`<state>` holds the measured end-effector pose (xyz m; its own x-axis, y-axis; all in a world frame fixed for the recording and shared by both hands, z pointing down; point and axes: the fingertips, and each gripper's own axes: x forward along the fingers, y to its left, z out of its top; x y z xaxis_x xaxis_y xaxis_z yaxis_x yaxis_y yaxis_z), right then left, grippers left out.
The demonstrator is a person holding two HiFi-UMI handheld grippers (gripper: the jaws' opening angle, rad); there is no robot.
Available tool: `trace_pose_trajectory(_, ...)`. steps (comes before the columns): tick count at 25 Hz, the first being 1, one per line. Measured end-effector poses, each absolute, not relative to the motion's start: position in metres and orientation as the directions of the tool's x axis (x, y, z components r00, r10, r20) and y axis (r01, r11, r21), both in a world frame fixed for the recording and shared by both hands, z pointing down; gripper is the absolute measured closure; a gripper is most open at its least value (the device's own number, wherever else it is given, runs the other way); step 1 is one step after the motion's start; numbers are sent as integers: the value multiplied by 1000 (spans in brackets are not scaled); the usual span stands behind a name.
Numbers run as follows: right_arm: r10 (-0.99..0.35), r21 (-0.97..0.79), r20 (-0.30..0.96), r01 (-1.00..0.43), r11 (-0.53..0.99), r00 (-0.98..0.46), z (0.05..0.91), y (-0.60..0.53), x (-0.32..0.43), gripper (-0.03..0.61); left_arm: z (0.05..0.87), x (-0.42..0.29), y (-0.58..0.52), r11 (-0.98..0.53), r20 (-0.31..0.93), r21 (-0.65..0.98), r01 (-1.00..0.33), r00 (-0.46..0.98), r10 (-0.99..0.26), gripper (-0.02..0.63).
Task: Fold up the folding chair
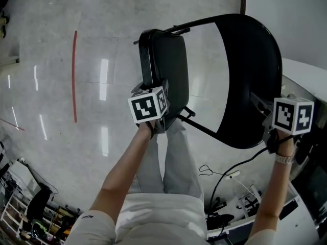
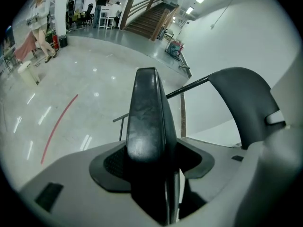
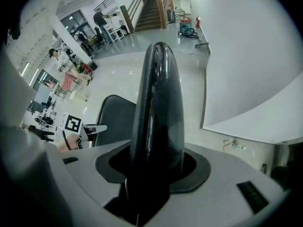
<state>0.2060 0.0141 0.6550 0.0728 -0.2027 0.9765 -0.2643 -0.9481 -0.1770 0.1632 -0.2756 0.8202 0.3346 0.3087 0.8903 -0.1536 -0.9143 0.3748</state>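
Note:
A black folding chair is seen from above in the head view, with its padded seat (image 1: pixel 166 70) tipped up on edge and its curved backrest (image 1: pixel 250 75) to the right. My left gripper (image 1: pixel 159 122) is shut on the seat's near edge. In the left gripper view the seat (image 2: pixel 149 112) fills the gap between the jaws, and the backrest (image 2: pixel 246 98) arches to the right. My right gripper (image 1: pixel 268 120) is shut on the backrest's edge. In the right gripper view the backrest (image 3: pixel 158 108) sits between the jaws, with the seat (image 3: pixel 116 119) behind it on the left.
The glossy pale floor carries a red line (image 1: pixel 75 75). Cables (image 1: pixel 219 180) and small gear lie by the person's feet. A white partition (image 3: pixel 246 56) stands to the right. A staircase (image 2: pixel 151 18) and a person (image 2: pixel 40 18) are far off.

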Motion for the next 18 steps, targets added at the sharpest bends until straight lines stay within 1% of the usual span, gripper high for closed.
trace_pose_trajectory(3, -181, -153, 980, -269, -951, 81, 644, 9, 205, 377, 806, 166, -259, -890, 867, 429, -154, 346, 358, 328)
trace_pose_trajectory(11, -132, -103, 987, -273, -957, 89, 620, 7, 203, 379, 774, 178, -198, -849, 823, 509, -143, 369, 431, 327)
trace_pose_trajectory(14, -131, -101, 988, -284, -954, 88, 623, 5, 206, 379, 777, 185, -182, -849, 822, 508, -148, 377, 426, 327)
trace_pose_trajectory(18, -133, -101, 987, -291, -951, 94, 614, 12, 205, 385, 771, 188, -159, -866, 837, 475, -155, 385, 390, 328)
